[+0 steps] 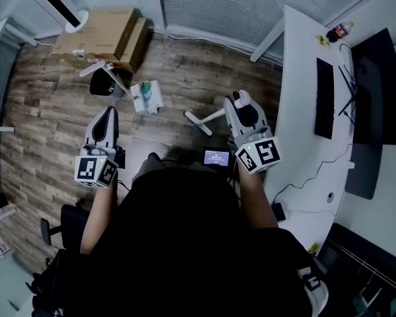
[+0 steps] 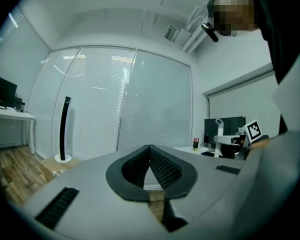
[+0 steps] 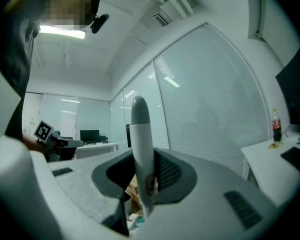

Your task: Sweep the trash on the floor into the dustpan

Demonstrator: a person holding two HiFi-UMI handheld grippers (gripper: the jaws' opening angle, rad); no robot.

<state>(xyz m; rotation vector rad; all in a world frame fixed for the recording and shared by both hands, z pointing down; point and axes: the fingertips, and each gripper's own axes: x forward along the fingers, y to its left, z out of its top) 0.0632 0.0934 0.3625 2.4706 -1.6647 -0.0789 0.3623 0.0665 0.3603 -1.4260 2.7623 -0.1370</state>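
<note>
My right gripper [image 1: 236, 103] squeezes the white broom stick [image 3: 140, 144] and my left gripper [image 2: 150, 169] is pinched shut on nothing, while the trash [image 1: 147, 98] lies on the wood floor [image 1: 53, 131] near another white stick [image 1: 115, 81], so I fear a loose hold could let my broom stick twist and scatter it.

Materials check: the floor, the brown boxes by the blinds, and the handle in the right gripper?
Floor: wood or wood-look laminate, matte. Plank seams and mixed brown grain show.
Boxes: probably cardboard, plain tan and dull, with folded flap edges.
Handle: smooth white, with a greyer rounded tip and a soft sheen. It could be plastic or painted metal; the look leaves that open.
</note>
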